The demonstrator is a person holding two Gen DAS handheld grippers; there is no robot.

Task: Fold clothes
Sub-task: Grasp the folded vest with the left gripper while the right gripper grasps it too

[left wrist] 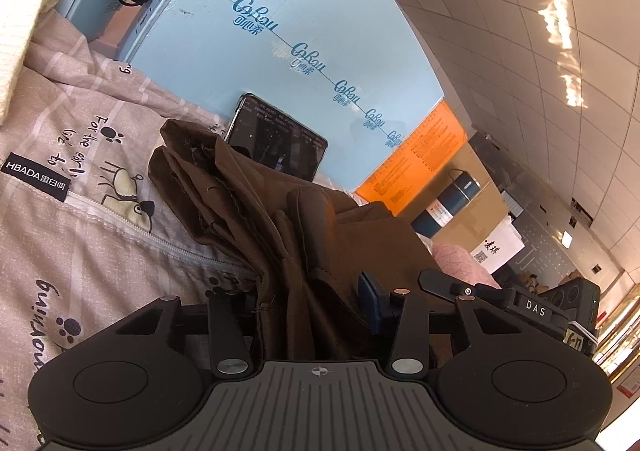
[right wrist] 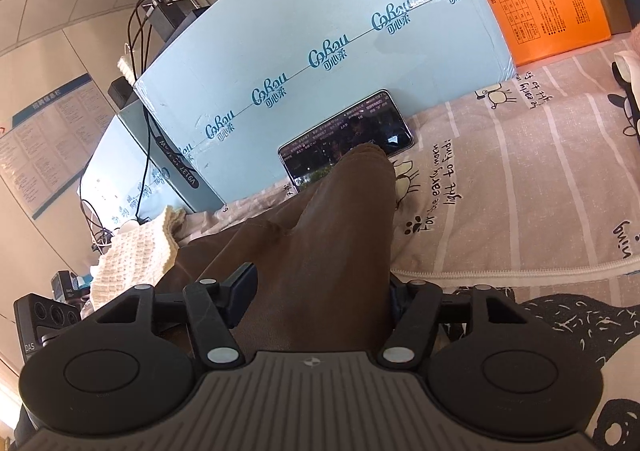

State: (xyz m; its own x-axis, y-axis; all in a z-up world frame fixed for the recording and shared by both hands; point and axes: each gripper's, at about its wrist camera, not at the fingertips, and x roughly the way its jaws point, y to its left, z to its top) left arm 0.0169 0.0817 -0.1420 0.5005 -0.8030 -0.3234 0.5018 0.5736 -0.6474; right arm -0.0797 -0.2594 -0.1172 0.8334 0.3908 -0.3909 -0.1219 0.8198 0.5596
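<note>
Brown garment (left wrist: 280,211): bunched, creased cloth lying on the bedding, rising between both sets of fingers; one fold reaches up in front of the phone.
Left gripper (left wrist: 316,303): jaws drawn in around a gathered ridge of the brown garment, cloth pinched between them.
Right gripper (right wrist: 320,291): fingers set on either side of a broad fold of the brown garment (right wrist: 320,235), cloth filling the gap; clamped on it.
Bedding (left wrist: 80,251): pinkish-grey striped cover, printed with paw marks and lettering, zip along one seam.
Phone (right wrist: 348,139): dark screen, leaning against the pale blue carton (right wrist: 320,31).
Cream knit (right wrist: 132,255): lying beside the garment.
</note>
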